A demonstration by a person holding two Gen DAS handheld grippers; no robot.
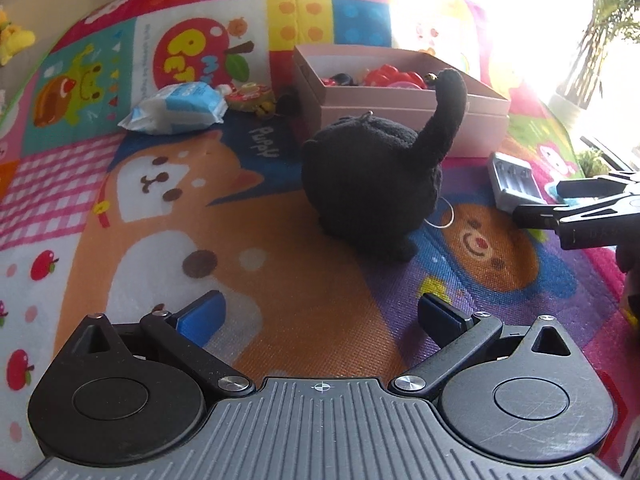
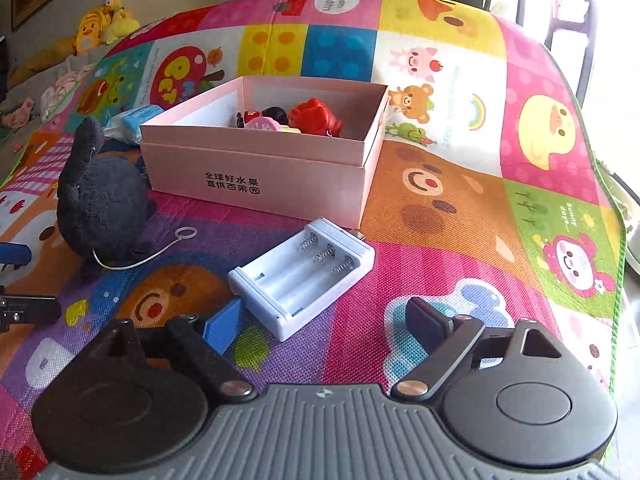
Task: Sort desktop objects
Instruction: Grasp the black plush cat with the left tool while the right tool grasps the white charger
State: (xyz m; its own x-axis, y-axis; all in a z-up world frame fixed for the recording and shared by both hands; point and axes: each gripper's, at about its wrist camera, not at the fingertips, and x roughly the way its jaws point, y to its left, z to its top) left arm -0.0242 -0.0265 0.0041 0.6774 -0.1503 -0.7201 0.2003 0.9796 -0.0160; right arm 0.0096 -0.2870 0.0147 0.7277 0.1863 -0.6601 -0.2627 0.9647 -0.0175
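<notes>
Around the pink box [image 2: 260, 160], which serves as collecting bin and already holds small red toys: black plush [image 1: 372, 184] just before its front wall, battery holder [image 2: 304, 276] near its front corner, both unsorted. Left gripper [image 1: 320, 316] faces the plush and right gripper [image 2: 324, 320] the holder, each spread wide and empty, apparently poised for pickup.

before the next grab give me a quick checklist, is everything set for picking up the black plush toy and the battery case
1. Left gripper open and holding nothing: ok.
2. Right gripper open and holding nothing: ok.
3. Black plush toy ahead of the left gripper, nothing between them on the mat: ok.
4. Battery case just ahead of the right gripper, slots empty: ok.
5. Pink box open, with room beside the red toy inside: ok.
6. White cord from the plush trails toward the battery case; whether it will snag: cannot tell.
</notes>
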